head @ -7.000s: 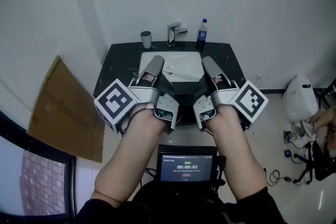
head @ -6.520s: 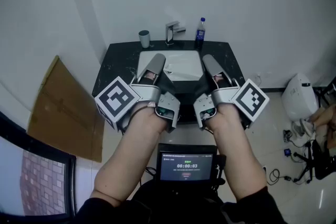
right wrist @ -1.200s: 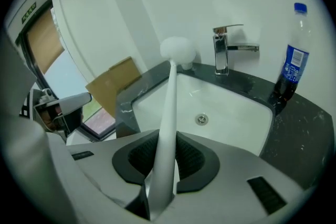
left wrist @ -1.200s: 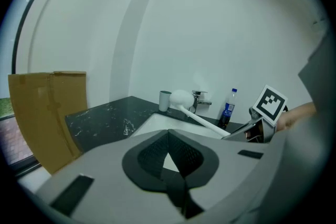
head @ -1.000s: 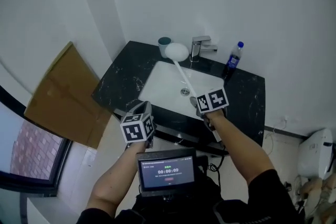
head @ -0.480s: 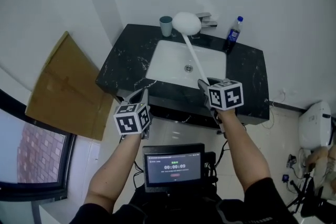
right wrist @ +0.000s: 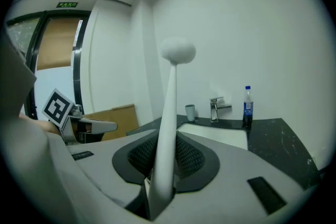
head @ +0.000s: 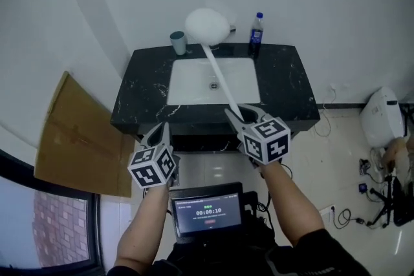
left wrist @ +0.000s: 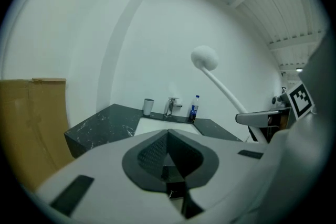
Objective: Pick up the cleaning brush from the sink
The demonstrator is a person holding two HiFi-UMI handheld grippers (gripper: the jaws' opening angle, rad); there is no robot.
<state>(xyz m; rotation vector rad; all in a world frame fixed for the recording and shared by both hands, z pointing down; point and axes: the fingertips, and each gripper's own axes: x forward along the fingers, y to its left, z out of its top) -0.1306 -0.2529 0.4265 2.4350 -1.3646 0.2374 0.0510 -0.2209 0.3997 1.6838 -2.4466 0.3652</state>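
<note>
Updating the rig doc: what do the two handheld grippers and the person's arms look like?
Left gripper and right gripper match: pale grey plastic shells tapering to two jaws lined with dark, mesh-textured pads. Each carries a white cube printed with black square markers. The forearms are bare, and a black sleeve shows on the right upper arm.

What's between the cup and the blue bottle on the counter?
The faucet stands between cup and bottle; both gripper views show it.
</note>
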